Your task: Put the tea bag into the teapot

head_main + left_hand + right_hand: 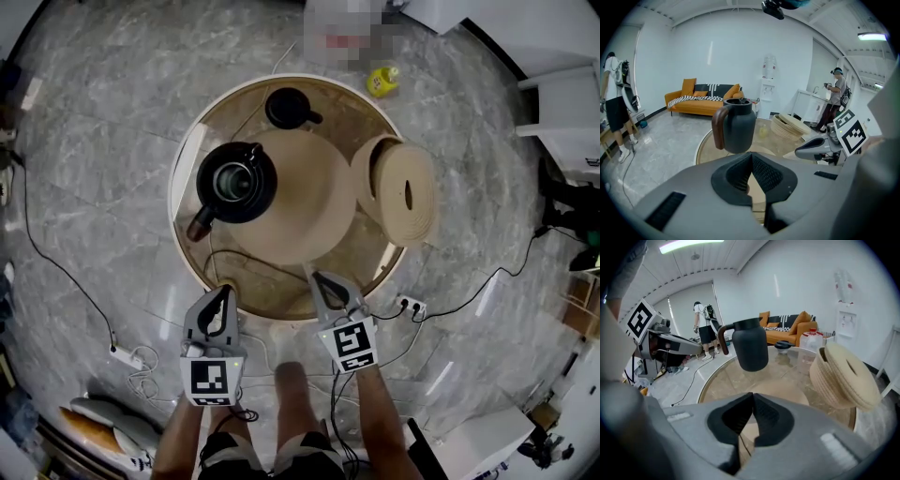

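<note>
Two handheld grippers hover at the near edge of a round glass worktop, both aimed at the black teapot that stands on the worktop's left side with its brown handle turned toward the person. From above, the teapot's mouth is open and uncovered. A small black piece, cup or lid, sits apart from it at the far rim. A woven basket lies tipped on its side at the right.

The left gripper has its jaws together with nothing between them. The right gripper also has its jaws pressed together. Its own view shows only a thin dark line running below the pads. Whether that is a tea bag's string caught in the jaws or a cable seen through the glass cannot be told.

The tea bag itself cannot be made out in any view, neither on the worktop nor at the teapot's opening.

By the look of things the task is at an early stage. The teapot is open and ready, both grippers are well short of it, and nothing visibly lies inside. If the right jaws do hold a string, carrying it over the opening and letting go is what is left. If not, the bag has yet to be found and picked up.
</note>
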Available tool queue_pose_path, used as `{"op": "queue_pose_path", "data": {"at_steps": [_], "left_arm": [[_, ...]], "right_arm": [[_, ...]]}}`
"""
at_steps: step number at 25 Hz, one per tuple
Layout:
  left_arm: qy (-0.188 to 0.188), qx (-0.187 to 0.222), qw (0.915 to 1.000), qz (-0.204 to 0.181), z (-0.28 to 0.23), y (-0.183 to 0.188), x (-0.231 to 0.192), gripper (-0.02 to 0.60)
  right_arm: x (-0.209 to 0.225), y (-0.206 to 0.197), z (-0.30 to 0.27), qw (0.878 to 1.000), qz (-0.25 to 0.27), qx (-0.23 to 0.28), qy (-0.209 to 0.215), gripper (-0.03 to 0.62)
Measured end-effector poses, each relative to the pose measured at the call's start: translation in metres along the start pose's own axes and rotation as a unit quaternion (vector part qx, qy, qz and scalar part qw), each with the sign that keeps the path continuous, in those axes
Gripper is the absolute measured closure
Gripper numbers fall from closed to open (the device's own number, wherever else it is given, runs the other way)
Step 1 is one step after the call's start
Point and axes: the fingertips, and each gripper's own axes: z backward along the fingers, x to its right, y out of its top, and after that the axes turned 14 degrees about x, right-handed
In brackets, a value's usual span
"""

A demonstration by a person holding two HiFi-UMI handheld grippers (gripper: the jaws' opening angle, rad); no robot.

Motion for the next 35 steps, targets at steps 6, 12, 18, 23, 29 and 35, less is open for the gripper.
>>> {"op": "queue_pose_path", "data": {"at_steps": [6, 12, 18, 23, 29, 35], "left_arm": [[0.006, 0.023, 0.9997, -0.011, 0.015, 0.050, -0.016, 0.565], [0.016, 0.048, 0.9985, -0.023, 0.029, 0.105, -0.037, 0.565], [0.022, 0.073, 0.9965, -0.033, 0.039, 0.154, -0.055, 0.565], [0.026, 0.090, 0.9949, -0.038, 0.038, 0.186, -0.068, 0.565], [0.025, 0.111, 0.9924, -0.046, 0.027, 0.211, -0.086, 0.565], [0.022, 0.119, 0.9916, -0.047, 0.012, 0.215, -0.102, 0.565]], "right_arm": [[-0.005, 0.077, 0.016, 0.998, -0.007, 0.055, -0.008, 0.592], [-0.011, 0.150, 0.030, 0.996, 0.013, 0.090, -0.027, 0.592], [-0.023, 0.215, 0.033, 0.991, 0.032, 0.123, -0.030, 0.592], [-0.030, 0.257, 0.025, 0.989, 0.028, 0.142, -0.026, 0.592], [-0.034, 0.294, 0.000, 0.986, 0.036, 0.163, -0.020, 0.592], [-0.036, 0.300, -0.033, 0.983, 0.037, 0.177, -0.016, 0.592]]}}
